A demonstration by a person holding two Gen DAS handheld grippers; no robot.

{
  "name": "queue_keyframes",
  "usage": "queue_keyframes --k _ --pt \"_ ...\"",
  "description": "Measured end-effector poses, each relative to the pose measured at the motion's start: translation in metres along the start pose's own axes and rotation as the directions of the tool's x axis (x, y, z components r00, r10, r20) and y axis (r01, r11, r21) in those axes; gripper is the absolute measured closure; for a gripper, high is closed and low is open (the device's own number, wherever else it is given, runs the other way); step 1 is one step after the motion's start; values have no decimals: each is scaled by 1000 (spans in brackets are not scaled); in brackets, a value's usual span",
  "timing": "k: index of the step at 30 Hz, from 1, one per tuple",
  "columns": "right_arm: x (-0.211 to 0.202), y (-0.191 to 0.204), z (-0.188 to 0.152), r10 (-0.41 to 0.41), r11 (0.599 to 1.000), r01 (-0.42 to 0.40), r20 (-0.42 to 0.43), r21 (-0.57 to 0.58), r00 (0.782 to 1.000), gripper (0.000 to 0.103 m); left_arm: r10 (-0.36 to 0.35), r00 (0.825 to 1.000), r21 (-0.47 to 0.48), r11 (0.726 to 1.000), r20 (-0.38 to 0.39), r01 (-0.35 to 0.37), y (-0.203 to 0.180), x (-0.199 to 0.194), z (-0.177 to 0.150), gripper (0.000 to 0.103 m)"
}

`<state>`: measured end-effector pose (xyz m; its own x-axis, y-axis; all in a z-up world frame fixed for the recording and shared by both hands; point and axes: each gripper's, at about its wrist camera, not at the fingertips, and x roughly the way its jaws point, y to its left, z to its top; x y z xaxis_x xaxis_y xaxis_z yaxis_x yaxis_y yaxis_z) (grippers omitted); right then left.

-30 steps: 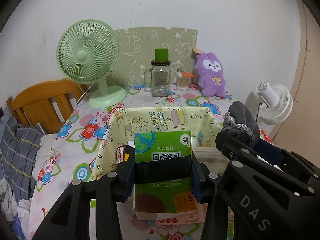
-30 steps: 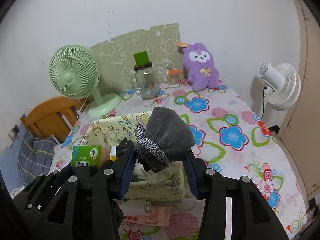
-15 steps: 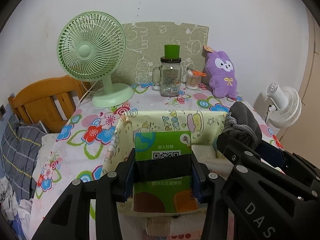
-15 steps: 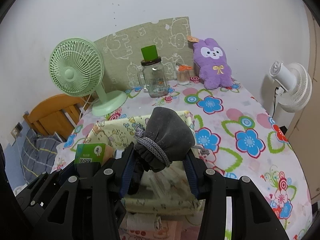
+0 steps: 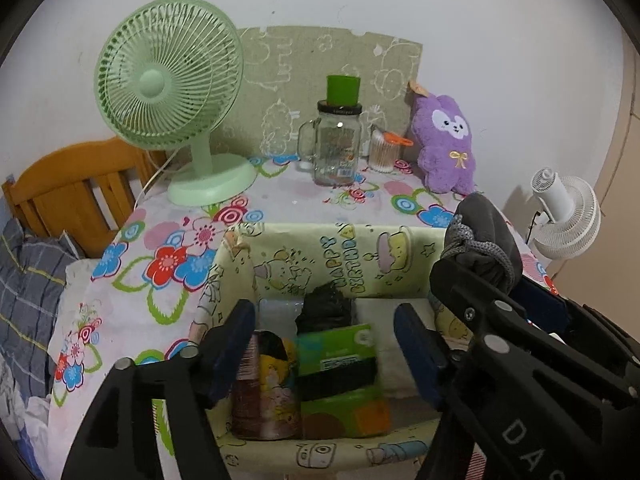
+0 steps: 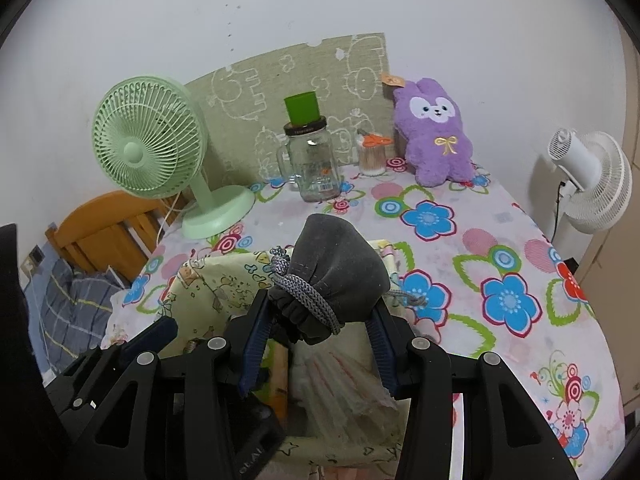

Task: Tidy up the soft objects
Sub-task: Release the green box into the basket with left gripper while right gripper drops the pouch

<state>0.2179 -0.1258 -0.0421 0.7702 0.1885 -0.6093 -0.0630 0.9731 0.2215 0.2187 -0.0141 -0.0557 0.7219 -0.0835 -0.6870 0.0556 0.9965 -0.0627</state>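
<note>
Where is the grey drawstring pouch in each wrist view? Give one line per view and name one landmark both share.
Left wrist view: the grey drawstring pouch is at the right edge, above the fabric bin, clamped in the right gripper.
Right wrist view: low centre, between that gripper's fingers.
Shared landmark: the purple plush bunny against the wall.

At the back of the flowered tablecloth (image 6: 500,248), a purple plush rabbit (image 6: 434,136) leaned against the wall at about one o'clock, with a jar of cotton swabs (image 6: 372,156) just beside it on its left. A glass mug jar (image 6: 314,164) with a green cup (image 6: 302,108) on its lid stood at twelve o'clock before a patterned green board (image 6: 280,92), and a green desk fan (image 6: 150,140) stood at ten o'clock. Off the table, a white fan (image 6: 592,180) stood at three o'clock and a wooden chair back (image 6: 108,232) at nine o'clock.
</note>
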Motion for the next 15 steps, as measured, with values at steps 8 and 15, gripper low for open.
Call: queue_keyframes --k 8,15 --pt "10 10 -4 37 999 -38 -13 -19 999 53 34 999 -8 999 -22 -34 8 4 -4 16" --pt "13 12 -5 65 998 -65 -9 -17 998 38 16 999 -10 1000 -27 -16 13 4 -7 16"
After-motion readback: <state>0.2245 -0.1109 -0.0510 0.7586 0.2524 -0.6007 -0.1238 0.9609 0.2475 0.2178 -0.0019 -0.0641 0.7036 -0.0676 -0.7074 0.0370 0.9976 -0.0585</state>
